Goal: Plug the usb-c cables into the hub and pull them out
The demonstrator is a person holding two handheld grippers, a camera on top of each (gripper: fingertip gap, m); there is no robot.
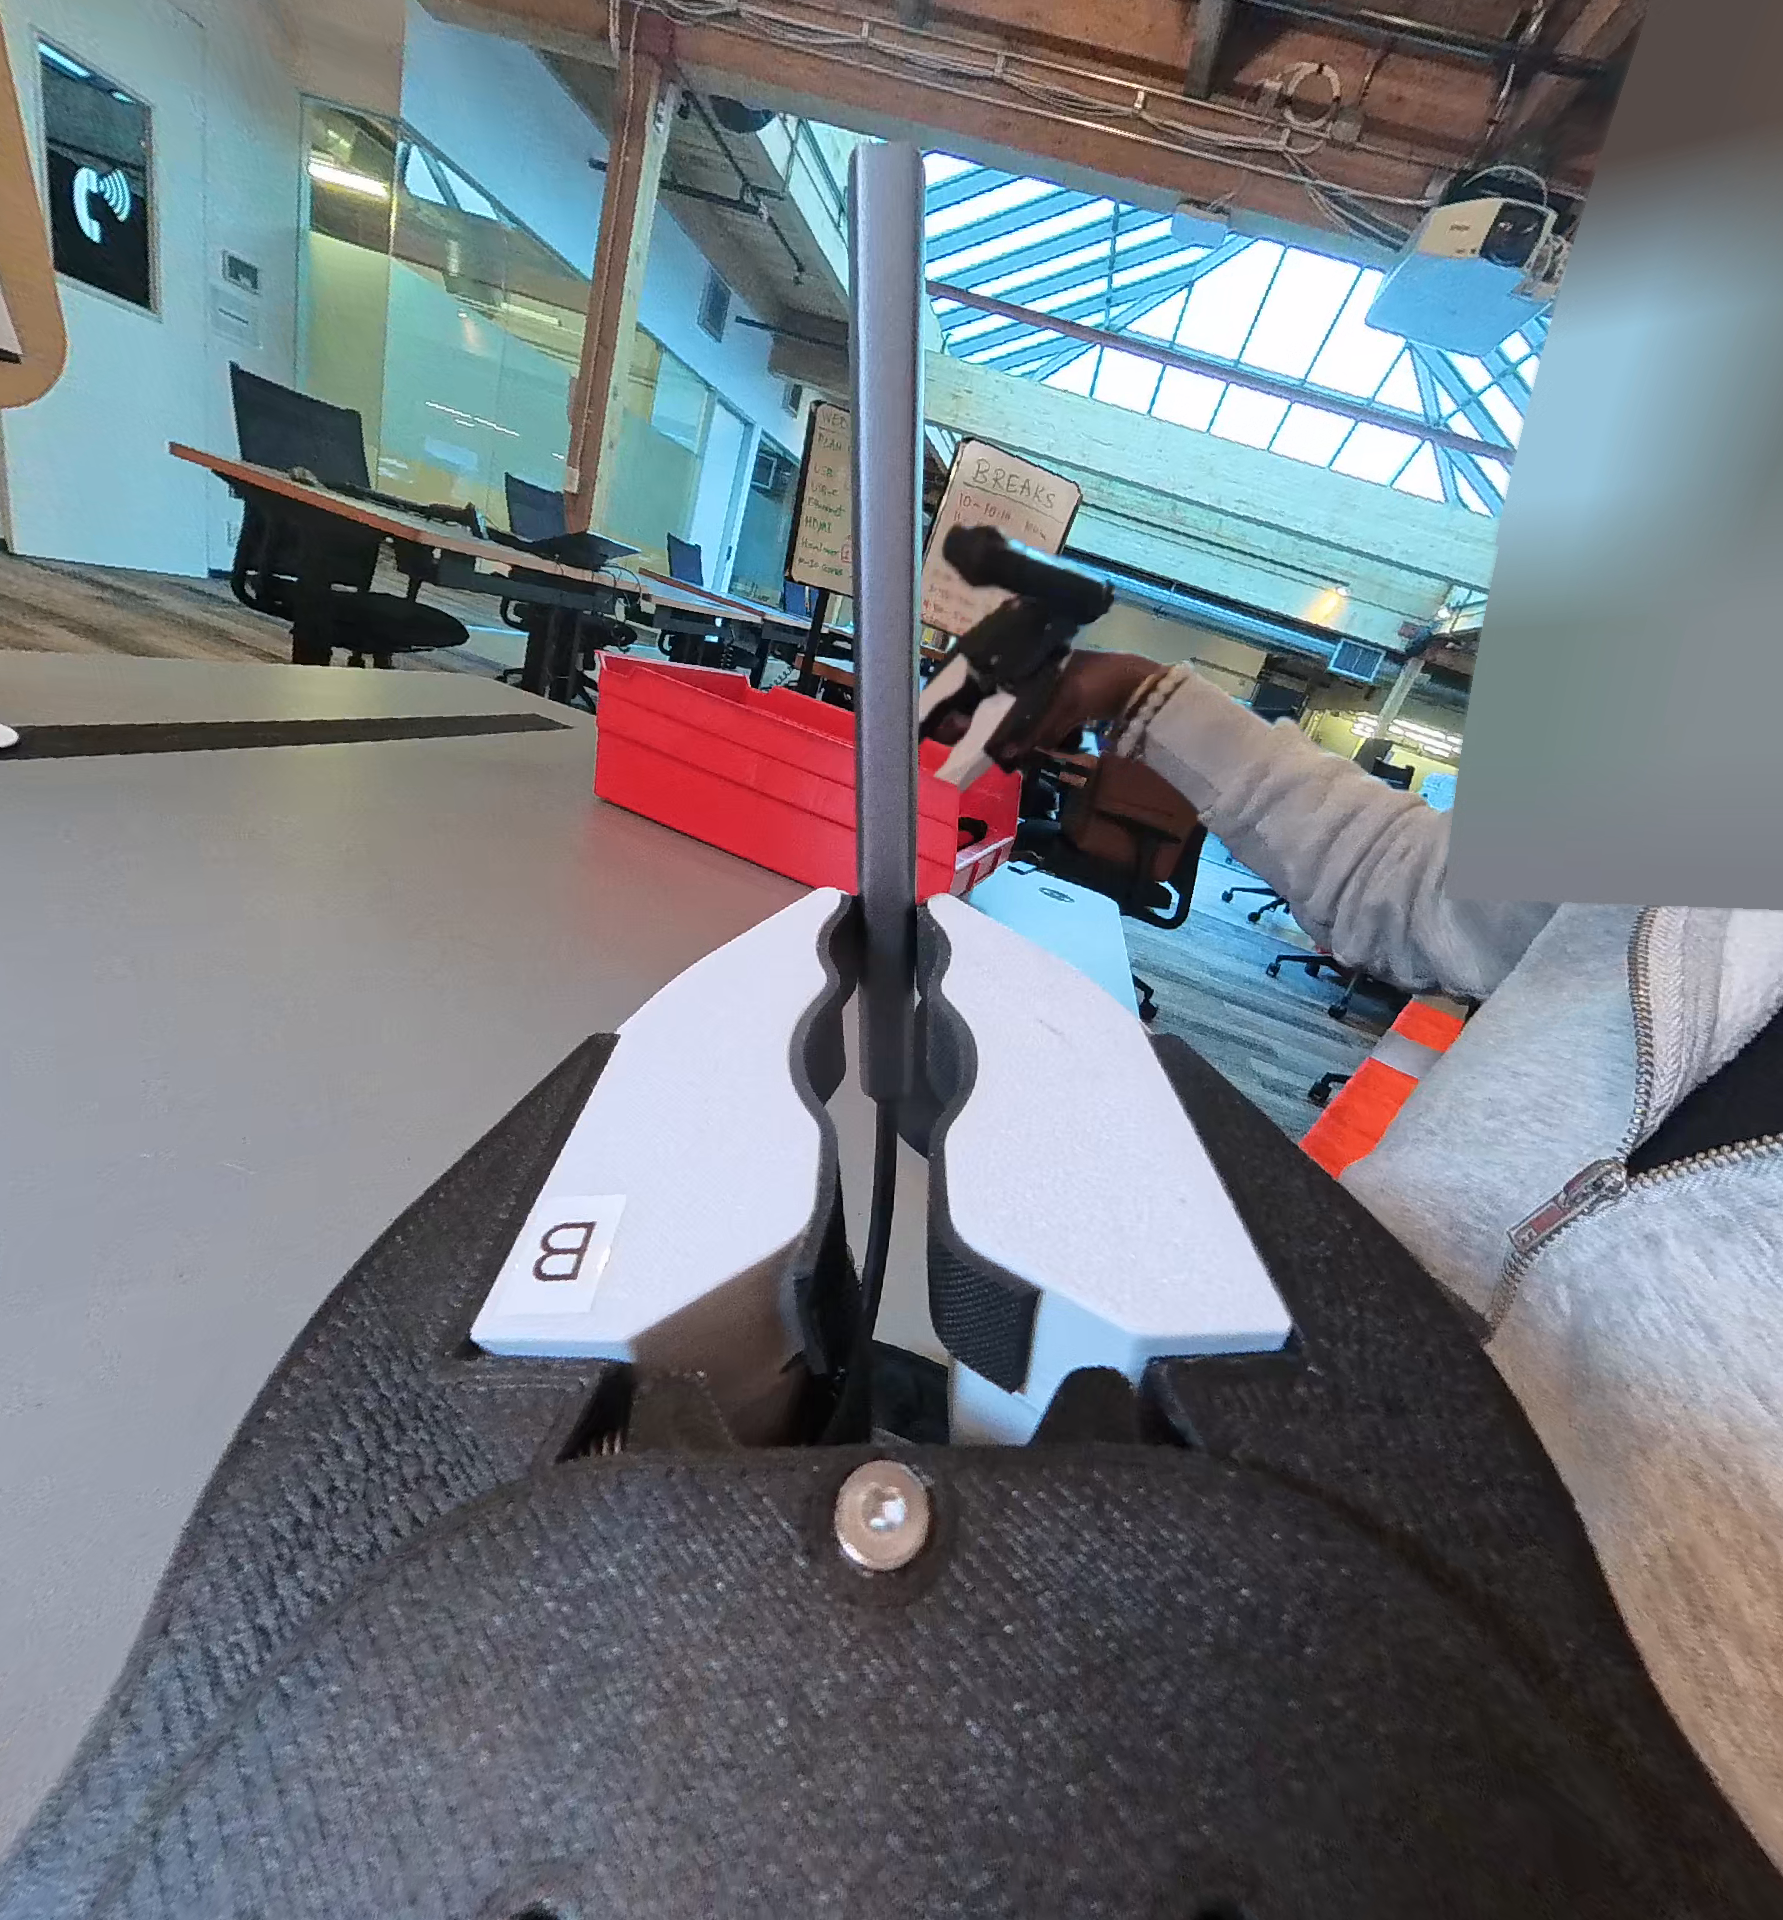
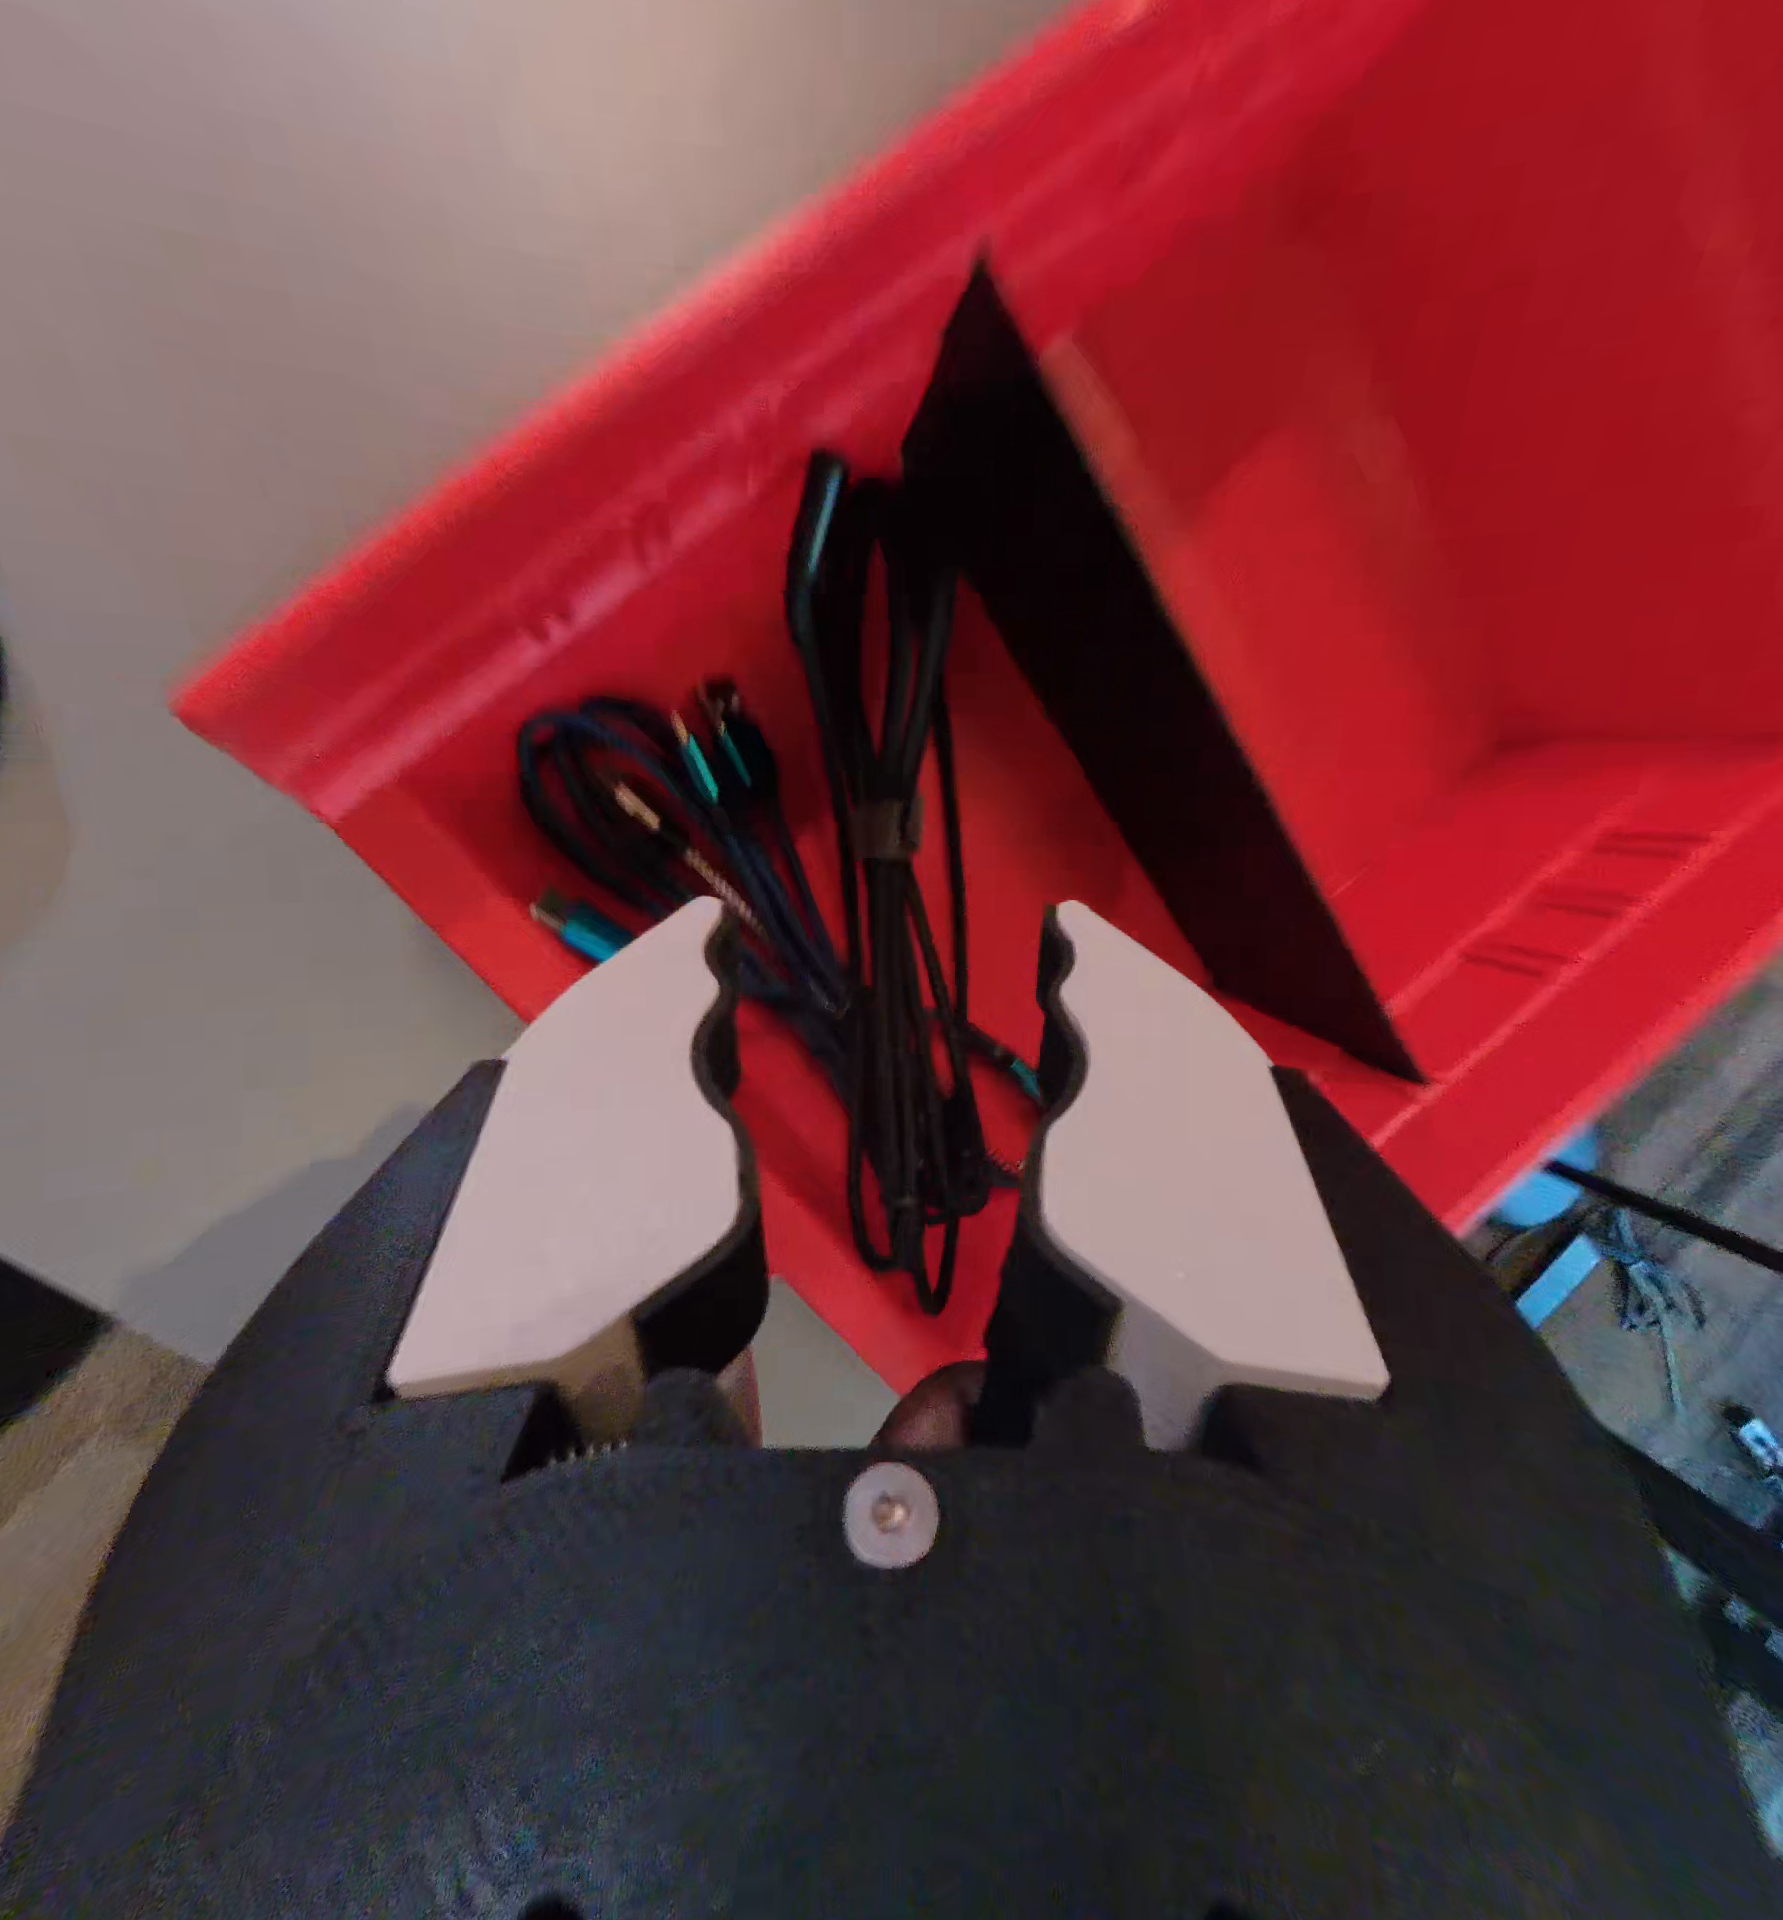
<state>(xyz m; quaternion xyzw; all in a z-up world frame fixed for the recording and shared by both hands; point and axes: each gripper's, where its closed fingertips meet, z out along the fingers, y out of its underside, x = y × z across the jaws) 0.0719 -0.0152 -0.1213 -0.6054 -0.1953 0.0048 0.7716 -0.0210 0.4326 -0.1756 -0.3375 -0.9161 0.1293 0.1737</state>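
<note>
Grey and bare, the bench (image 1: 243, 987) fills the left half of my left wrist view, with an open office of desks, chairs, whiteboards and skylights behind it. My left tongs (image 1: 882, 914) are clamped on the hub (image 1: 885, 520), a slim dark grey bar that stands upright through the centre of the frame, its lower end pinched between the white fingers (image 1: 721, 1091) and its thin black lead (image 1: 879, 1226) dropping down between them. Behind the hub, right of centre, sits the red bin (image 1: 741, 769) on the bench. Just to the right of the hub, my right tongs (image 1: 960, 727) show farther off, above the bin, held in my hand (image 1: 1074, 696) at the end of a grey sleeve (image 1: 1313, 821).

From my right wrist view, blurred, I look down into the red bin (image 2: 1489, 416), which runs from the lower centre to the upper right of the frame. My right tongs (image 2: 887, 925) stand open and hold nothing, their white fingers (image 2: 596, 1143) wide apart over the bin. Between and above the fingertips lie the usb-c cables (image 2: 897, 935): a long black bundle (image 2: 892, 665) tied with a strap at mid-frame, and left of it a looped dark coil (image 2: 596, 790) with teal-sleeved plugs. A black divider (image 2: 1126, 675) stands in the bin just right of the cables.
</note>
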